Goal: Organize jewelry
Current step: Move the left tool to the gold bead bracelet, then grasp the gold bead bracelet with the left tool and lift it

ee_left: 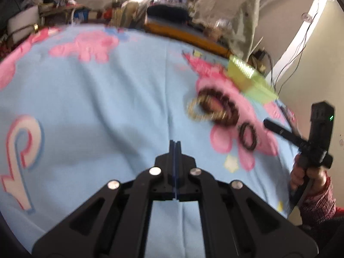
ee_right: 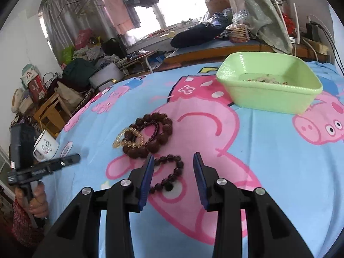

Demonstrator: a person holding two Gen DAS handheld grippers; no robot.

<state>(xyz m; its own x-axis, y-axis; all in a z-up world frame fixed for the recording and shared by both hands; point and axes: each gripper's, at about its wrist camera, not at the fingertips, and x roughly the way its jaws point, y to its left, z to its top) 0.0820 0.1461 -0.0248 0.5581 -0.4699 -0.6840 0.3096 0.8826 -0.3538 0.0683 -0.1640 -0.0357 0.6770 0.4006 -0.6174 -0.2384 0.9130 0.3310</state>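
Observation:
In the right wrist view a small dark bead bracelet (ee_right: 172,172) lies on the bedsheet between the open fingers of my right gripper (ee_right: 174,163), and the pads do not touch it. Just beyond lie a large brown bead bracelet (ee_right: 160,133) and a gold chain (ee_right: 123,139), overlapping. A green basin (ee_right: 268,99) at the far right holds some jewelry (ee_right: 264,79). My left gripper (ee_left: 175,145) is shut on nothing above bare sheet, left of the bracelets (ee_left: 217,107). It also shows at the left of the right wrist view, left gripper (ee_right: 73,159).
A cartoon-print blue and pink bedsheet (ee_right: 268,161) covers the bed. A white enamel mug (ee_right: 46,148) stands by the bed's left edge. A hand (ee_left: 307,176) in a red patterned sleeve holds the right gripper (ee_left: 268,125). Cluttered furniture and bags stand beyond the bed.

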